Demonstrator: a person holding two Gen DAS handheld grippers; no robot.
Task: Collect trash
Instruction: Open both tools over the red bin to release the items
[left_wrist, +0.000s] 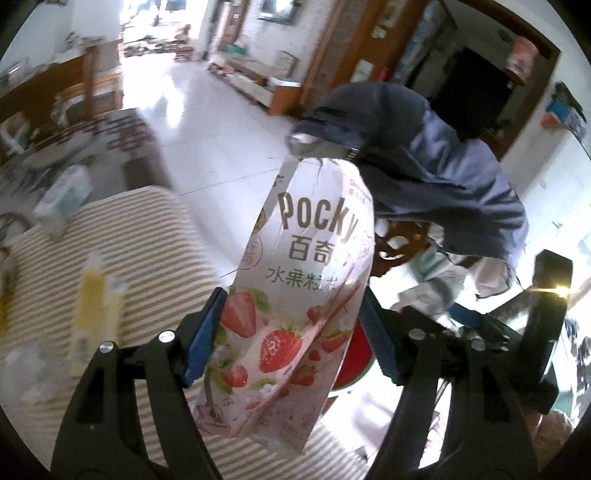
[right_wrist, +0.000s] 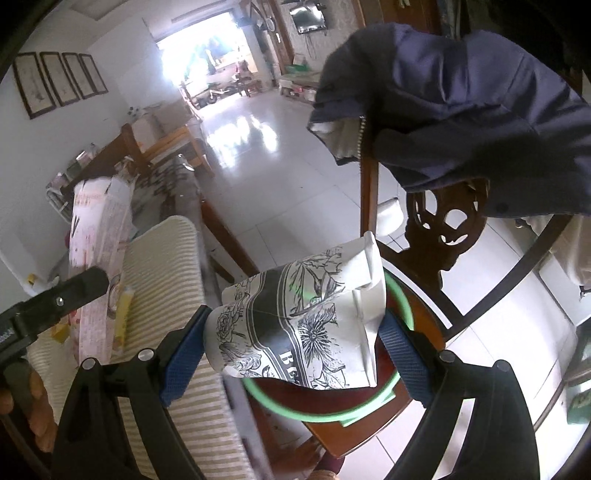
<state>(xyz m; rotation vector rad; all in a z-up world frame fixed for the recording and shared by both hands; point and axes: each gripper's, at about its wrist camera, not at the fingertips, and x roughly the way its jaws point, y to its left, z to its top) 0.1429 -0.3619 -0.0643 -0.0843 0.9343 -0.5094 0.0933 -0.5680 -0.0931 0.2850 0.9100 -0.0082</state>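
A pink Pocky box (left_wrist: 310, 258) with strawberries printed on it stands upright between the fingers of my left gripper (left_wrist: 293, 295). It leans on the left pad, and a gap shows beside the right pad (left_wrist: 380, 339), so the jaws stand open around it. My right gripper (right_wrist: 295, 314) is shut on a crushed paper cup (right_wrist: 295, 325) with a black and white flower print, held sideways above a green-rimmed bin (right_wrist: 400, 295). In the right wrist view the Pocky box (right_wrist: 99, 229) and the left gripper's finger (right_wrist: 81, 286) appear at the left.
A table with a striped cloth (left_wrist: 147, 236) carries a yellow tube (left_wrist: 96, 295) and a tissue pack (left_wrist: 62, 199). The bin sits on a carved wooden chair (right_wrist: 443, 229) draped with a dark blue jacket (right_wrist: 461, 103). White tiled floor (right_wrist: 280, 177) lies beyond. A hand (right_wrist: 37, 398) shows at lower left.
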